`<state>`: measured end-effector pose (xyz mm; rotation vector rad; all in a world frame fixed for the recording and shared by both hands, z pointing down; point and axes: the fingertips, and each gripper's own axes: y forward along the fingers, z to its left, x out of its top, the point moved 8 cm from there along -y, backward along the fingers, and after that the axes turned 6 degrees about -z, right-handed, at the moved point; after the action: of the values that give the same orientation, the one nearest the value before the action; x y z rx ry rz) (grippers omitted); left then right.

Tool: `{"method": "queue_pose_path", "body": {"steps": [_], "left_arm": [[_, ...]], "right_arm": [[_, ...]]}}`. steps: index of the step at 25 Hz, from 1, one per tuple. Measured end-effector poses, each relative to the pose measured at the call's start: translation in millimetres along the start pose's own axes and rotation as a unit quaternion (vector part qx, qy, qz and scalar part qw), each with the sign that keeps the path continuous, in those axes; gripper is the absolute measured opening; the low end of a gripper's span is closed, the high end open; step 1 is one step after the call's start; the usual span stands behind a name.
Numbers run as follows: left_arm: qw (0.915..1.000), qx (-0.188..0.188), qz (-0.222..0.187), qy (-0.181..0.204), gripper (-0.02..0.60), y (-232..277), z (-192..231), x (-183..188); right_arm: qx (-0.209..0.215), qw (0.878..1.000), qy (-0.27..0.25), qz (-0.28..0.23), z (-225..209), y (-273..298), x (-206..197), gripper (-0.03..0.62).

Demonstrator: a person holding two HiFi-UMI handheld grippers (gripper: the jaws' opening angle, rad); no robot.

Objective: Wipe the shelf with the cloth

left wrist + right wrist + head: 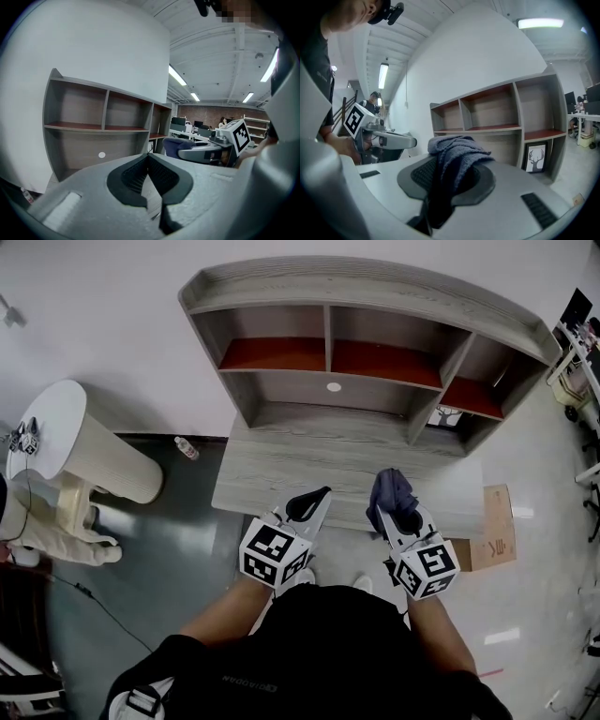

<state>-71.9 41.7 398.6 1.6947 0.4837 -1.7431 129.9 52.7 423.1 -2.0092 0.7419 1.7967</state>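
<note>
Lower centre: my right gripper (386, 514) jaws grasp a dark blue cloth (392, 486); left gripper (322, 495) jaws clenched, empty; grey wooden shelf (375, 294) above.

A grey wooden shelf unit (375, 296) stands on the back part of a grey wooden desk (281, 474), against a white wall (94, 315). Two compartments sit side by side in its upper row, a wide one lies under them, and another sits at the right end. Under that right-end board stands a framed deer picture (448, 416). Left of the desk is a round white table (56, 427), and a small clear bottle (186, 448) lies on the floor between them, by the wall. A flat brown cardboard box (497, 531) lies on the floor right of the desk. Before the desk's near edge, the left gripper (319, 495) is beside the right gripper (394, 514), whose jaws hold a dark blue cloth (392, 486).
</note>
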Motion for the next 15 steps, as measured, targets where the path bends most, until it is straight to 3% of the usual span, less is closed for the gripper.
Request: {"method": "queue_pose_path", "body": {"steps": [15], "left_arm": [[0.9997, 0.025, 0.004, -0.002, 0.008, 5.0, -14.0, 0.6]], "right_arm": [[0.024, 1.000, -0.004, 0.007, -10.4, -7.1, -3.6, 0.092]]}}
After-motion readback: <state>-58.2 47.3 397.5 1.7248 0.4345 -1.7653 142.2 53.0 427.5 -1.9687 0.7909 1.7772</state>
